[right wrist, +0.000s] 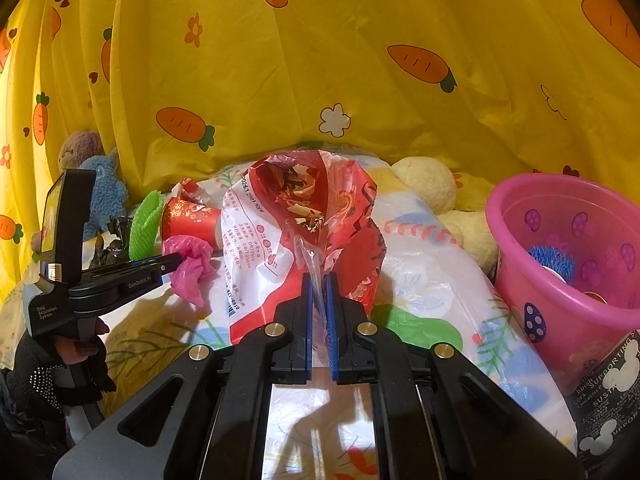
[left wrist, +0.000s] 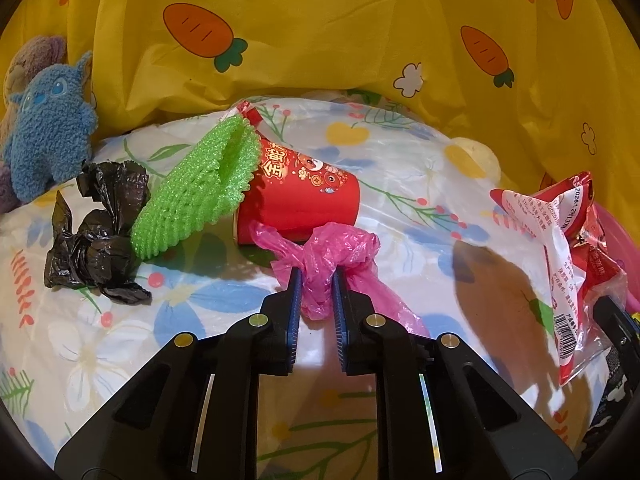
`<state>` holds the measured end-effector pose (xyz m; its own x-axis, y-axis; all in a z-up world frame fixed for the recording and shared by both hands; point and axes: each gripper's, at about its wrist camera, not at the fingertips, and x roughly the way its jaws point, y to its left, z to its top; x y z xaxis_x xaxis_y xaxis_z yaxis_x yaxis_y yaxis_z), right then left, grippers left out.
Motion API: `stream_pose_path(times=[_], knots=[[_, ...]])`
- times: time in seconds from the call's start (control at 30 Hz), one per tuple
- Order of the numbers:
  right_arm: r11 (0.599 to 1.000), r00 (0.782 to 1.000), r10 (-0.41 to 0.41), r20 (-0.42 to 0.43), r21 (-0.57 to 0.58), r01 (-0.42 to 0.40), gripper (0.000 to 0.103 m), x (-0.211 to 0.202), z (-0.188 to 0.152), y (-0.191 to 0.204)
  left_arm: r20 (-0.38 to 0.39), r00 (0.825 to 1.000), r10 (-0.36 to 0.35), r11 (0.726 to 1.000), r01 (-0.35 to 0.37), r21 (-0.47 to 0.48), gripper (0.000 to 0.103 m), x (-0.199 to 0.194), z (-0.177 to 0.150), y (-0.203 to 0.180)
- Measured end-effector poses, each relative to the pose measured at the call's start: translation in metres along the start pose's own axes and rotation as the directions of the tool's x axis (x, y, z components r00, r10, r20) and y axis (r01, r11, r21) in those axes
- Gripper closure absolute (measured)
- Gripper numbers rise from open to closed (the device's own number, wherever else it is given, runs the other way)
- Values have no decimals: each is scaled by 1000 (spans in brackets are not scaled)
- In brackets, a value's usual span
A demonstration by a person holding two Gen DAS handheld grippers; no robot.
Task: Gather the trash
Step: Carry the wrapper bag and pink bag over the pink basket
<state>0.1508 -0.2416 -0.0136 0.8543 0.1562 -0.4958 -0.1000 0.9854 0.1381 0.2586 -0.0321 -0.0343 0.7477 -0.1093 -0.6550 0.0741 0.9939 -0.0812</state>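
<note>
My left gripper [left wrist: 316,276] is shut on a crumpled pink plastic bag [left wrist: 336,252], just in front of a red paper cup [left wrist: 308,192] lying on its side. A green foam net [left wrist: 200,188] leans on the cup, and a crumpled black bag [left wrist: 96,240] lies to its left. My right gripper [right wrist: 319,280] is shut on a red and white snack wrapper [right wrist: 304,216] and holds it up; the wrapper also shows at the right of the left wrist view [left wrist: 560,248]. The left gripper [right wrist: 176,262] with the pink bag [right wrist: 192,264] shows at the left of the right wrist view.
A pink bucket [right wrist: 532,272] stands at the right with a blue object inside. A floral plastic sheet [left wrist: 120,340] covers the surface. A yellow carrot-print cloth [right wrist: 320,60] hangs behind. A blue plush toy [left wrist: 48,136] and a cream plush [right wrist: 428,184] sit at the back.
</note>
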Motion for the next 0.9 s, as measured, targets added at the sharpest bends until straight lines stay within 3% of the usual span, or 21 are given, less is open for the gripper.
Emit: stream_pose_path(times=[0.4,0.9], knots=[[1000,999,12,33,-14,-12,96,-27,-5,7,194,981,1,1000,-3,11,91,-90,-27,-17],[999,997,5,76,-34,-3,96,-65,-12,9,281,960,3,1000,-9,20,91,-137,-54,-36]])
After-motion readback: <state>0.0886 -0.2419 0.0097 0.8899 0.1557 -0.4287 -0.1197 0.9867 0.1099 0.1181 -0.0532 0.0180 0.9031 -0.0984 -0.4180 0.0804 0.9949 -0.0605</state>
